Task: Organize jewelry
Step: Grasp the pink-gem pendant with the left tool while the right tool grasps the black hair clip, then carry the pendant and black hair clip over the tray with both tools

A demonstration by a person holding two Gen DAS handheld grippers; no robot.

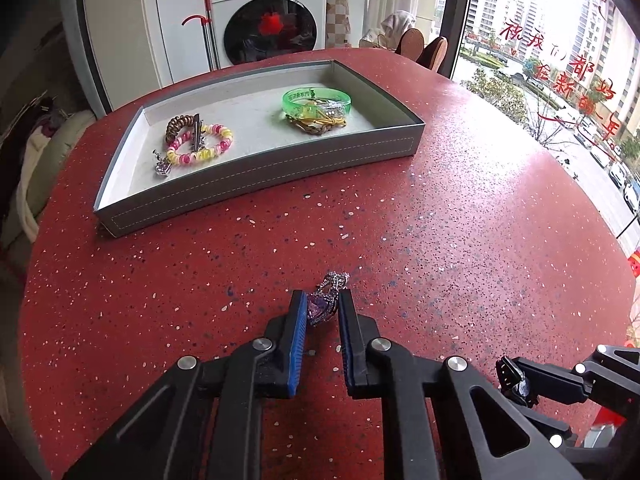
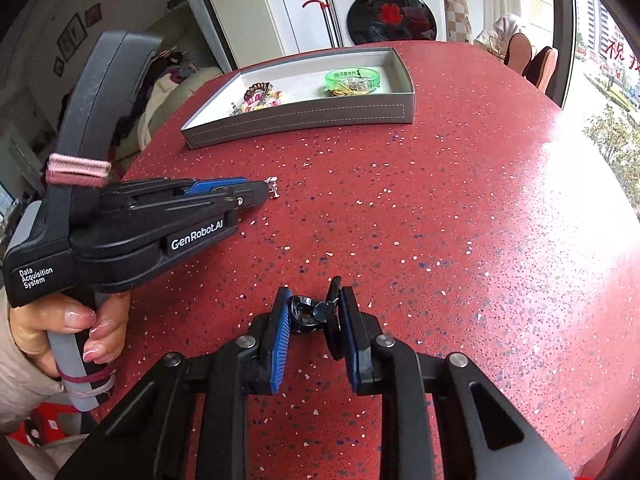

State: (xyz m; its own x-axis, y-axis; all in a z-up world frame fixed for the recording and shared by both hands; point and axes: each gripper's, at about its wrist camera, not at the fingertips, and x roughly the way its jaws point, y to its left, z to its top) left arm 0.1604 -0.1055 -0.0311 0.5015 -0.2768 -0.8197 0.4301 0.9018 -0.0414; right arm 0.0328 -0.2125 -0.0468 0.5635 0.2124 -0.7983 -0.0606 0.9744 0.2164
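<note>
My left gripper is shut on a purple-stone silver pendant, low over the red speckled table; it also shows in the right wrist view with the pendant's silver end sticking out. My right gripper is shut on a black hair clip just above the table; it shows at the left wrist view's right edge. The grey jewelry tray holds a pink-yellow bead bracelet, a brown spiral hair tie, a green bangle and a yellow cord tangle.
The tray stands at the table's far side, also in the right wrist view. A washing machine and chairs stand beyond the table. A window is on the right.
</note>
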